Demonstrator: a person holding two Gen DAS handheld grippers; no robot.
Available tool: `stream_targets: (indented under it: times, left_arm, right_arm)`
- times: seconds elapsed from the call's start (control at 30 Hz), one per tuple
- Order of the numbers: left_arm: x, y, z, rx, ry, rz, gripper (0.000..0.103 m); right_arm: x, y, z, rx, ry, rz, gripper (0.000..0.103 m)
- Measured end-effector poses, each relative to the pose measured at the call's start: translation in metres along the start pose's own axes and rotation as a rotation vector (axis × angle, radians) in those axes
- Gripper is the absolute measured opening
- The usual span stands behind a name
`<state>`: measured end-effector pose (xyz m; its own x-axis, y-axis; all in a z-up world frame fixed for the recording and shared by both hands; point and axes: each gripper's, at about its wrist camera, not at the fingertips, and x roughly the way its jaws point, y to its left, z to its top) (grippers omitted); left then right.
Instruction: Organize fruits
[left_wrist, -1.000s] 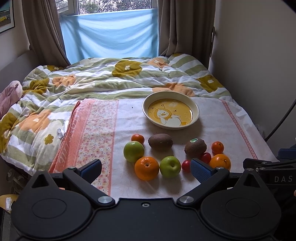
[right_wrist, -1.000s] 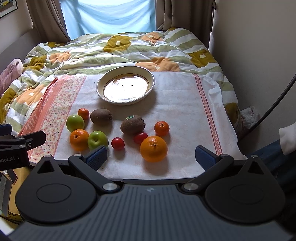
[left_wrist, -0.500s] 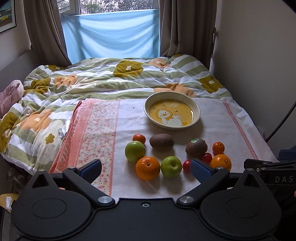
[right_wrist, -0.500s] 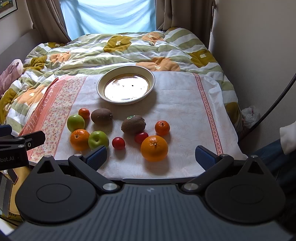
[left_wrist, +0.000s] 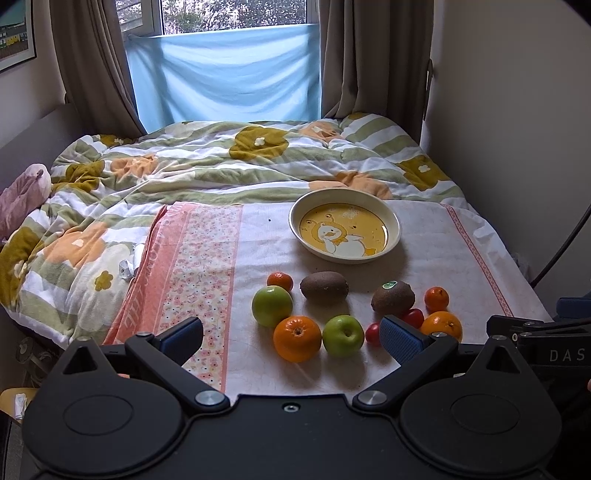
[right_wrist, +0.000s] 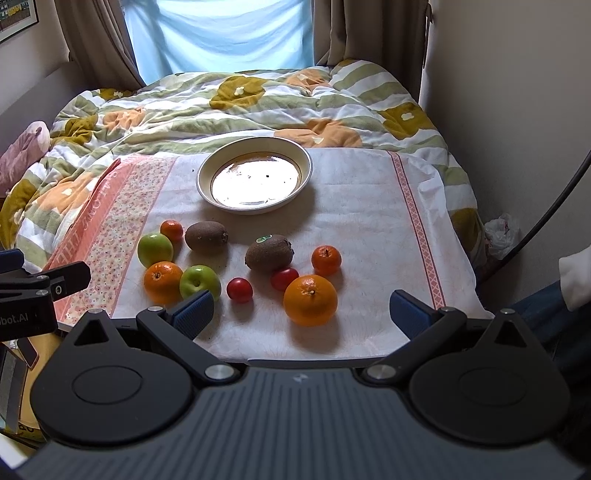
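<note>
Both tools, left tool (left_wrist: 291, 338) & right tool (right_wrist: 301, 314), spread wide, empty; fruits (right_wrist: 269, 253) just ahead, w/ bowl (right_wrist: 254, 176) beyond.

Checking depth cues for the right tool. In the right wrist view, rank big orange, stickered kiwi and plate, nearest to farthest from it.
1. Big orange: nearest, just ahead of the open right tool, between its fingers.
2. Stickered kiwi: mid-cloth, behind and slightly left of the orange.
3. Plate: farthest, empty, at the cloth's far edge by the duvet.

2 wrist views, facing window, sharing bowl (left_wrist: 344, 225)
</note>
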<state>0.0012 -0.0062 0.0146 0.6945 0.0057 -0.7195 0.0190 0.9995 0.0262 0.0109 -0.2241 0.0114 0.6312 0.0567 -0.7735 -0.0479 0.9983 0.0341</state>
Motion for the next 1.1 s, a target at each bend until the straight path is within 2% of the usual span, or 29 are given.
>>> stream_targets:
  times: [0.2,0.3,0.43,0.57,0.7,0.9,1.1]
  left_arm:
    - [-0.003,0.002,0.005,-0.013,0.015,0.004,0.103]
    - [-0.003,0.006,0.009,-0.006,-0.002,0.023,0.103]
    - [0.013,0.015,0.009,0.028,0.005,0.067,0.103]
    - [0.034,0.038,0.013,0.027,0.04,0.042,0.103]
    - [0.065,0.058,0.02,0.052,0.082,0.008,0.103]
    - [0.117,0.075,0.029,0.126,0.151,-0.092,0.102]
    - [0.171,0.078,0.033,0.173,0.222,-0.217,0.097]
  right_arm:
    - [-0.002,-0.001,0.002,0.012,0.025,0.017,0.103]
    - [0.0,0.001,0.002,0.002,0.029,0.038,0.103]
    - [0.013,0.003,0.001,0.044,0.025,0.056,0.103]
    - [0.027,0.012,0.003,0.117,0.038,0.064,0.103]
    - [0.048,0.03,0.008,0.182,0.067,0.041,0.103]
    - [0.09,0.056,0.014,0.296,0.109,-0.008,0.103]
    - [0.127,0.072,0.013,0.402,0.147,-0.055,0.103]
